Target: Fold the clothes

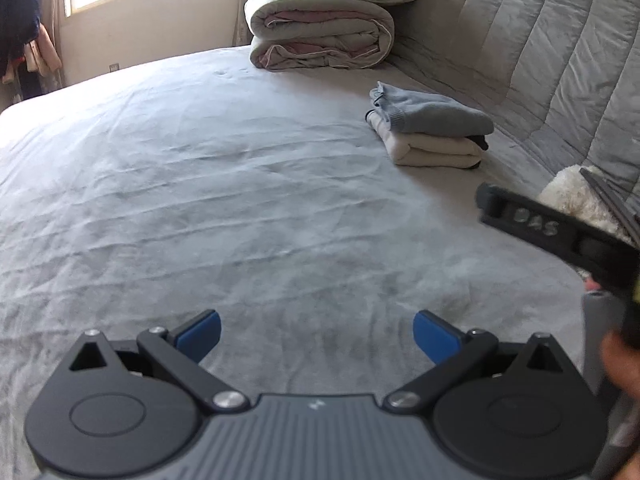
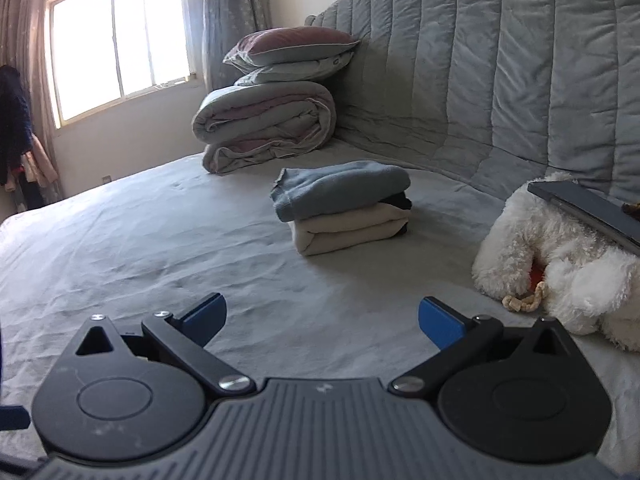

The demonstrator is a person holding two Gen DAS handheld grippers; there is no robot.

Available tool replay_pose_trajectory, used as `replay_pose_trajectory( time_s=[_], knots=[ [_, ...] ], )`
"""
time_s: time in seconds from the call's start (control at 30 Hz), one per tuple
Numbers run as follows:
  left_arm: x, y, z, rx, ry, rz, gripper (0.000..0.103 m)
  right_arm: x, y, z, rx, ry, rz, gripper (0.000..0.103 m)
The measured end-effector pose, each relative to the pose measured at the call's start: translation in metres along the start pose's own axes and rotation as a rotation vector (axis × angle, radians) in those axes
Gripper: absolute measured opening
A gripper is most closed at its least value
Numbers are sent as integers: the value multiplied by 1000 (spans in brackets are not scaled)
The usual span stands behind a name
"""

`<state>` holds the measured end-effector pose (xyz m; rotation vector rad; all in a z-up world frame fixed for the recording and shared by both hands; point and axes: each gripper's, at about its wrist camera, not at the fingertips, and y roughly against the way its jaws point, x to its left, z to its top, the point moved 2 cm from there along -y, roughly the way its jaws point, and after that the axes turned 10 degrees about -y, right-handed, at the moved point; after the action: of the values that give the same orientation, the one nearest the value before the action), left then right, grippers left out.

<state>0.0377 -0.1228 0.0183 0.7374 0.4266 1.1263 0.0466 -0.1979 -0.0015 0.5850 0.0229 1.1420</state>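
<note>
Above the bed point(image 1: 200, 200), both tools point(image 1: 317, 336) point(image 2: 321, 322) gape empty; one side reads "DAS".

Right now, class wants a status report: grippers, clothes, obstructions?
Both hand-held grippers open, empty. Folded clothes stack on bed. Plush toy beside right gripper.

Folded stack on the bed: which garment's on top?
The light blue sweater tops the stack; the cream garment lies folded beneath it, with a dark piece barely showing between them at the right edge.
</note>
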Motion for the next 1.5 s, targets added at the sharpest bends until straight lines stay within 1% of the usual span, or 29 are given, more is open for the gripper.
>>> replay_pose_trajectory(
  time_s=[0.13, 0.23, 0.4, 0.5, 0.9, 1.5],
  knots=[
    [-3, 6, 3, -26, 35, -48, 102, 1, -5, -2, 2, -11, -20, 103],
    [-4, 10, 6, -40, 42, -53, 102, -1, -8, -1, 3, -29, -30, 103],
    [-1, 16, 8, -59, 23, -19, 102, -1, -12, 0, -16, -29, -54, 103],
    [2, 18, 8, -63, 13, -2, 103, -1, -12, 0, -19, -21, -52, 103],
    [6, 22, 8, -65, 38, 2, 102, -5, -12, -1, -11, -8, -66, 103],
    [6, 21, 8, -63, 32, 9, 103, -7, -13, -2, -5, -8, -71, 103]
  ],
)
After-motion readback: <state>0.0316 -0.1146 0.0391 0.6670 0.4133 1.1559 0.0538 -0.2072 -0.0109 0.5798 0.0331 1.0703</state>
